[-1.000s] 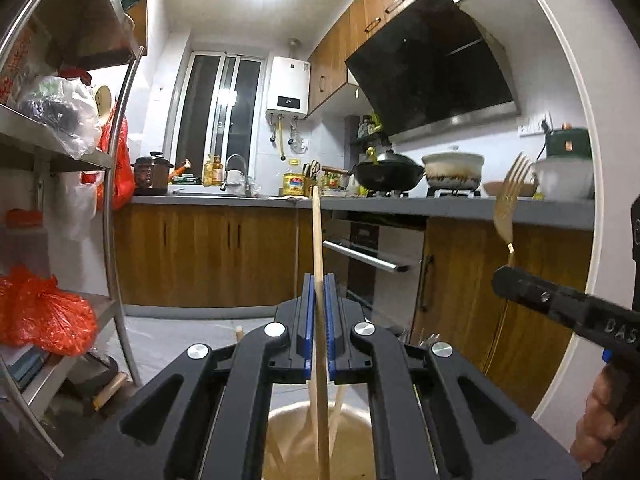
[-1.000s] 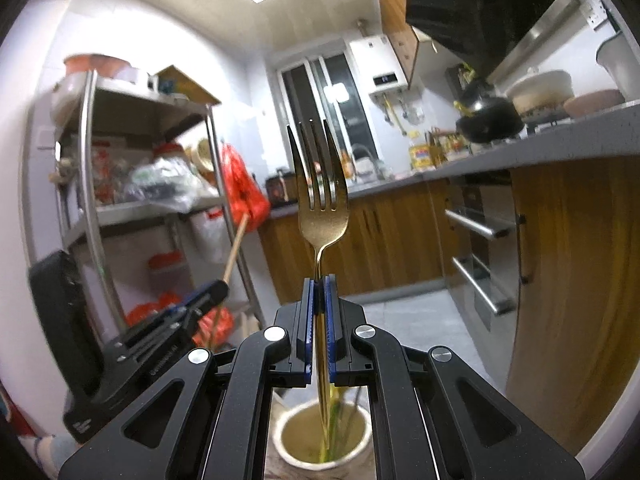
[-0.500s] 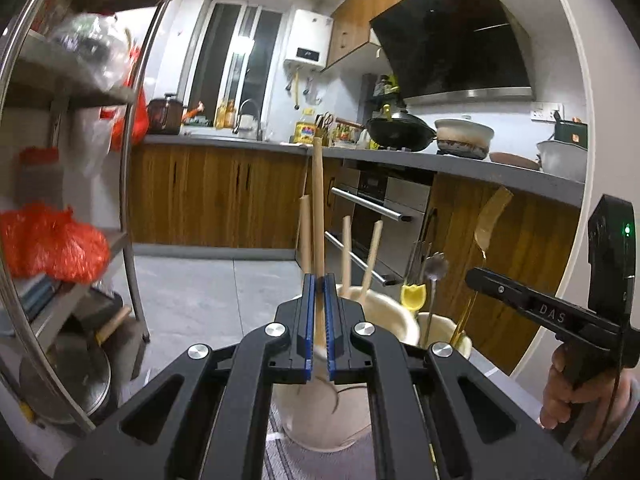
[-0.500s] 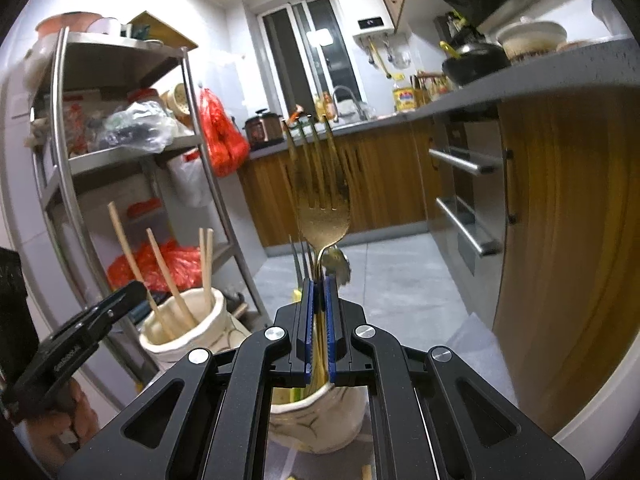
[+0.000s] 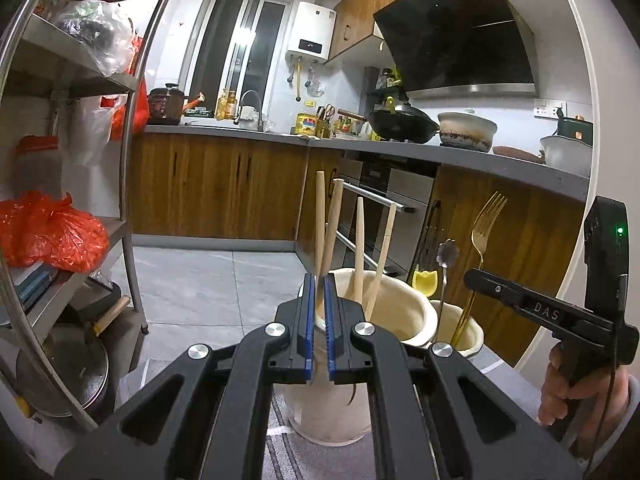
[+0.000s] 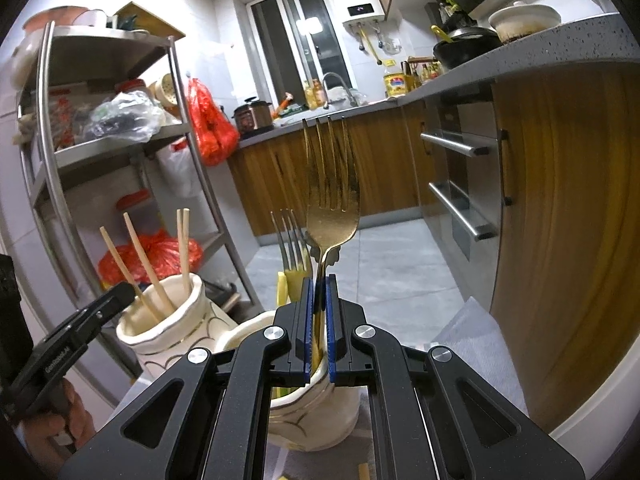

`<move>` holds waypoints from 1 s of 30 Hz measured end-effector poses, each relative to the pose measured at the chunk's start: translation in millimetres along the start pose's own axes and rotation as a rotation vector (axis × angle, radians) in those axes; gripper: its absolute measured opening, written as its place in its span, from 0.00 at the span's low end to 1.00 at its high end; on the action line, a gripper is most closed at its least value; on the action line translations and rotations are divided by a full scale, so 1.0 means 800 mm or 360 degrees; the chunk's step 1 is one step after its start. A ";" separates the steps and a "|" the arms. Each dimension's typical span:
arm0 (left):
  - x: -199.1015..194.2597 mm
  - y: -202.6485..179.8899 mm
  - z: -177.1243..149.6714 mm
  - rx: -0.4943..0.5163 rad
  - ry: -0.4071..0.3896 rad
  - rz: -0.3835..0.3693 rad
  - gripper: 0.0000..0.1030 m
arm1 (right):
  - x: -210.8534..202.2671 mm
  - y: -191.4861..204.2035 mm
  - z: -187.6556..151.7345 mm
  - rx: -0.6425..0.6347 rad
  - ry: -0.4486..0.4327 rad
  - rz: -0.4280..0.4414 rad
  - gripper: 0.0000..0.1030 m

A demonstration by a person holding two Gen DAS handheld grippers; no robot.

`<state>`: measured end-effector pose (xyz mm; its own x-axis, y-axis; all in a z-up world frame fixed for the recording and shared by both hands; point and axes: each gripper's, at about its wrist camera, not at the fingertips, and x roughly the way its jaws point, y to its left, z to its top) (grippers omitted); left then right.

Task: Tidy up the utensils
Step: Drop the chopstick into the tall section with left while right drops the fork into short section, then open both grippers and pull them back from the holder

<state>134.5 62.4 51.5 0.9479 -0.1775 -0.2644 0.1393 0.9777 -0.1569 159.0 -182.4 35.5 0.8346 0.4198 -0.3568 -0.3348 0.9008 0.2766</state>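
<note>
My left gripper (image 5: 318,280) is shut on a wooden chopstick (image 5: 320,216) that stands upright, its lower end down inside a cream ceramic pot (image 5: 404,312). Three more chopsticks lean in that pot. Beside it to the right stands a second cream pot (image 5: 474,334). My right gripper (image 6: 319,284) is shut on the handle of a gold fork (image 6: 332,208), tines up, its lower end inside this second pot (image 6: 320,408). A silver fork (image 6: 291,240) and a yellow utensil (image 6: 295,280) also stand there. Each gripper shows in the other view: right gripper (image 5: 472,279), left gripper (image 6: 125,291).
A steel shelf rack (image 5: 132,184) with red bags (image 5: 52,232) stands to the left. Wooden cabinets and an oven (image 6: 460,184) run along the right under the counter. The pots rest on a striped mat (image 5: 288,452). A white paper towel (image 6: 480,344) lies to the right.
Both grippers came down and tipped forward. The chopstick sank into the larger pot and the gold fork into the smaller one. Both pots now show fully ahead.
</note>
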 end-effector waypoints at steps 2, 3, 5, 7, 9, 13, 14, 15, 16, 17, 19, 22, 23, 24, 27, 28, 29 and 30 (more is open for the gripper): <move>0.000 0.000 0.000 0.0001 0.0000 0.0006 0.04 | 0.000 0.000 0.000 -0.0001 0.0000 0.0000 0.06; 0.000 0.000 0.000 -0.0001 -0.0002 0.0008 0.05 | 0.000 0.000 0.000 -0.0003 0.0002 -0.0006 0.06; 0.000 -0.001 0.000 0.0001 -0.0004 0.0010 0.06 | 0.001 -0.002 -0.001 -0.0001 0.0007 -0.0012 0.06; 0.000 -0.001 0.000 0.0006 -0.0005 0.0018 0.08 | 0.003 -0.004 -0.002 0.0001 0.0016 -0.0024 0.06; 0.001 -0.001 0.000 0.0008 0.0000 0.0022 0.12 | 0.004 -0.006 -0.003 0.0000 0.0016 -0.0024 0.06; 0.002 0.001 0.000 0.0003 0.0007 0.0025 0.13 | 0.005 -0.007 -0.003 -0.0003 0.0024 -0.0031 0.07; 0.002 0.001 0.000 0.0001 0.0007 0.0025 0.14 | 0.005 -0.008 -0.004 0.0001 0.0030 -0.0031 0.09; 0.002 0.002 0.000 0.0000 0.0005 0.0025 0.14 | 0.007 -0.010 -0.005 0.0003 0.0037 -0.0032 0.09; 0.002 0.002 0.000 0.0001 0.0003 0.0027 0.14 | 0.009 -0.010 -0.005 0.0004 0.0040 -0.0033 0.10; 0.002 0.002 0.000 0.0002 0.0005 0.0029 0.14 | 0.009 -0.011 -0.005 0.0007 0.0042 -0.0032 0.10; 0.002 0.002 0.000 0.0002 0.0007 0.0030 0.14 | 0.009 -0.011 -0.005 0.0002 0.0040 -0.0035 0.10; 0.001 0.004 0.000 -0.0002 0.0006 0.0033 0.16 | 0.009 -0.012 -0.005 0.0006 0.0041 -0.0040 0.14; 0.001 0.004 0.001 -0.0001 0.0006 0.0036 0.18 | 0.008 -0.013 -0.005 0.0015 0.0038 -0.0041 0.21; 0.001 0.004 0.001 0.0000 0.0006 0.0033 0.20 | 0.008 -0.014 -0.004 0.0021 0.0035 -0.0032 0.24; 0.001 0.004 0.002 0.0004 0.0007 0.0031 0.21 | 0.003 -0.013 -0.003 0.0021 0.0027 -0.0032 0.30; 0.001 0.004 0.001 0.0003 0.0007 0.0030 0.21 | 0.002 -0.013 -0.002 0.0023 0.0031 -0.0034 0.35; 0.001 0.004 0.002 0.0006 0.0005 0.0032 0.22 | 0.000 -0.013 -0.001 0.0033 0.0041 -0.0029 0.40; 0.001 0.004 0.002 0.0008 0.0005 0.0035 0.25 | -0.002 -0.010 0.002 0.0034 0.0046 -0.0027 0.42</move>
<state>136.0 65.6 52.7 0.9500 -0.1563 -0.2704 0.1199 0.9820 -0.1463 161.0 -190.8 35.4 0.8268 0.4079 -0.3874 -0.3111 0.9053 0.2893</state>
